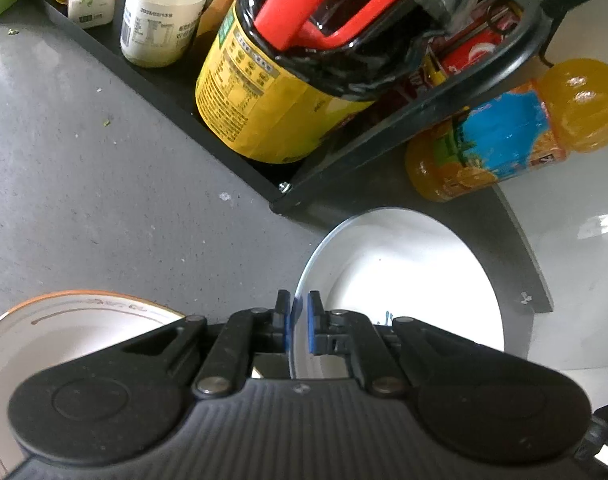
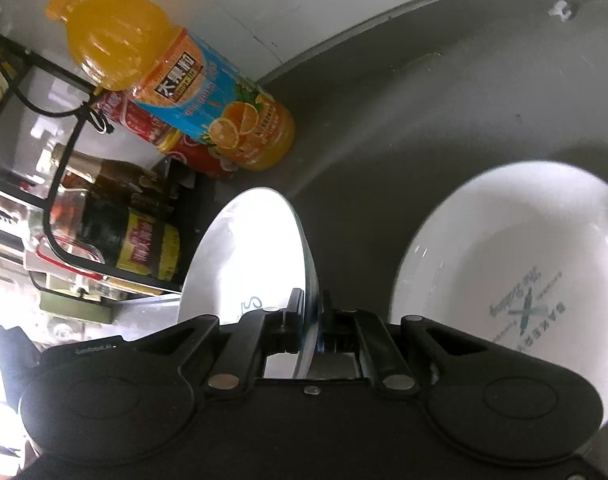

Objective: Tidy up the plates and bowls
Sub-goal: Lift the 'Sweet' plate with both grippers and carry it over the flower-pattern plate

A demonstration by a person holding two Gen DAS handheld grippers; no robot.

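**Desk:** Where are the dishes, and how far along are you?

**Me:** My left gripper (image 1: 299,304) is clenched on the rim of a white round ceramic plate with a blue mark (image 1: 404,276), which is tilted over the grey speckled counter (image 1: 103,200) near the corner of the black metal rack (image 1: 384,136). My right gripper (image 2: 312,300) is clamped on a white glossy plate seen edge-on (image 2: 255,248). I can't tell whether that's the same plate. A white deep bowl with teal print (image 2: 524,264) sits loose just to its right, and an orange-rimmed white dish (image 1: 63,332) lies apart at my left. I see nothing stacked, so I'd judge the sorting is barely begun. The carried plate needs a place, and the bowl and dish remain.

**Desk:** Any writing you can read?

**Me:** The bowl's teal print is reversed, something like "BAKERY" around crossed lines, but I'm not sure. The orange juice bottle with a blue label (image 2: 191,92) shows white Chinese characters and pictured orange slices. The yellow-labelled dark jar with a red handle (image 1: 271,100) has a table too small to read. A white-labelled bottle (image 1: 159,20) carries a date, roughly 2023/02/13. The red cans (image 1: 472,52) have white script, which is blurred.
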